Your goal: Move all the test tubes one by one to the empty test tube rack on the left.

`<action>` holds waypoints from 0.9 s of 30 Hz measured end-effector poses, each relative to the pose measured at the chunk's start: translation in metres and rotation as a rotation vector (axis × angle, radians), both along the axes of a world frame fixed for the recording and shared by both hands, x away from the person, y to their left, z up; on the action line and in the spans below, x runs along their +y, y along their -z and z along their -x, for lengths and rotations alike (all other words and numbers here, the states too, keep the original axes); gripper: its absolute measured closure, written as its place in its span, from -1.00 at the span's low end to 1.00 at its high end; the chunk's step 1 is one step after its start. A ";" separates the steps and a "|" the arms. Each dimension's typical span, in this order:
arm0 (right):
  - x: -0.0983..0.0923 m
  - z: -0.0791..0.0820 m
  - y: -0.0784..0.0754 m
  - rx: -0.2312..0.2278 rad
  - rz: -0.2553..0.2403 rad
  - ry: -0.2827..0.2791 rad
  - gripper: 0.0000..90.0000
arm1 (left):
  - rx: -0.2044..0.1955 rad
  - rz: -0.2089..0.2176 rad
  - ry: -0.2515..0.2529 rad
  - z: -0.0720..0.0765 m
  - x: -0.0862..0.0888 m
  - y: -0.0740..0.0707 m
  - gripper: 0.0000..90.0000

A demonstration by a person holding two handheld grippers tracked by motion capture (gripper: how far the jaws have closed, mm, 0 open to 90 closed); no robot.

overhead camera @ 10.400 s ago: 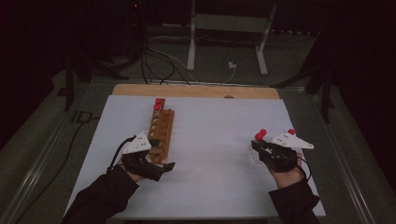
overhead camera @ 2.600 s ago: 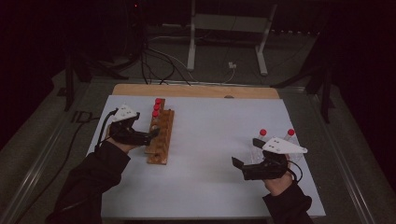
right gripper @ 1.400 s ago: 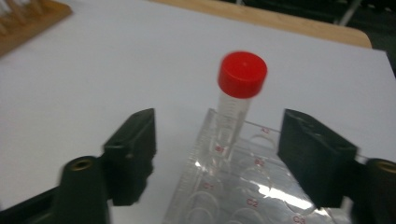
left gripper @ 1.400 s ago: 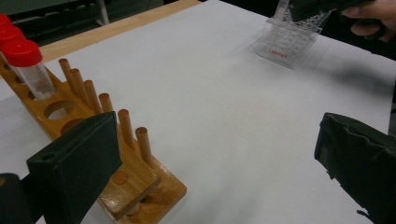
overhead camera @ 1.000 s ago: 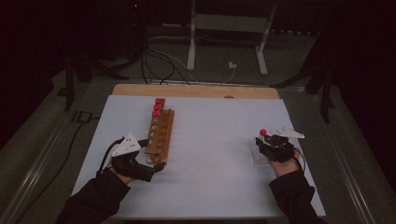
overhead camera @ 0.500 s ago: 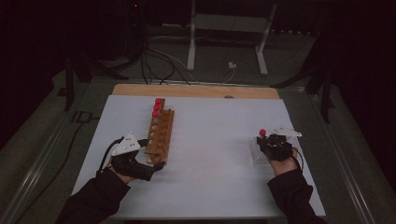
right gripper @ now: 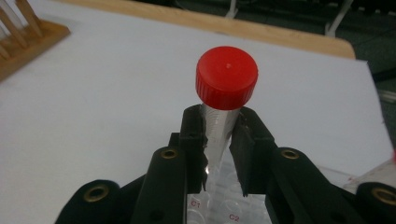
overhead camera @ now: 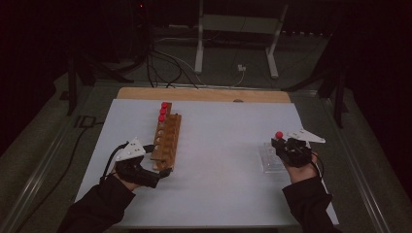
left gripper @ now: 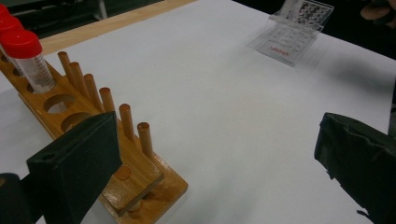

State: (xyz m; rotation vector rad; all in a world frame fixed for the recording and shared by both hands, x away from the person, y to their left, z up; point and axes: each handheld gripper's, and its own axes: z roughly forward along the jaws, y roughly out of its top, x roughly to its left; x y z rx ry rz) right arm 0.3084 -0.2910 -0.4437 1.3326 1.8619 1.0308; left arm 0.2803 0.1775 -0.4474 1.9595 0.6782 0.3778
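Note:
A wooden tube rack (overhead camera: 166,141) lies left of centre, with red-capped tubes (overhead camera: 163,111) in its far holes. My left gripper (overhead camera: 164,173) rests at the rack's near end, jaws wide open. In the left gripper view (left gripper: 219,128) the rack's near end (left gripper: 135,175) sits by the left jaw, and a capped tube (left gripper: 28,53) stands farther along. My right gripper (overhead camera: 283,145) is shut on a red-capped tube (overhead camera: 279,135) over a clear plastic rack (overhead camera: 271,160). The right gripper view (right gripper: 220,128) shows the jaws pinching the tube (right gripper: 227,77) below its cap, above the clear rack (right gripper: 229,212).
The white table top (overhead camera: 223,145) has a wooden strip (overhead camera: 204,94) along its far edge. The clear rack (left gripper: 294,35) also appears far off in the left gripper view. Cables and a stand base (overhead camera: 233,53) lie on the floor beyond. A wide bare stretch separates the two racks.
Nothing has visibly moved in the last second. Since 2.6 s ago my left gripper came back along the wooden rack to its near end, and my right gripper rose to the clear rack and shut on a tube.

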 end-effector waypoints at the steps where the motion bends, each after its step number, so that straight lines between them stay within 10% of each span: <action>1: 0.000 0.002 -0.003 -0.010 -0.002 -0.001 0.65 | 0.002 0.000 0.003 0.000 0.000 0.000 -0.98; 11: 0.009 0.020 -0.026 -0.071 -0.013 -0.055 0.65 | 0.002 0.001 0.017 0.000 -0.004 -0.004 -0.97; 27: 0.057 0.034 -0.019 -0.021 0.016 -0.260 0.65 | 0.005 -0.013 0.079 -0.001 -0.020 -0.012 -0.97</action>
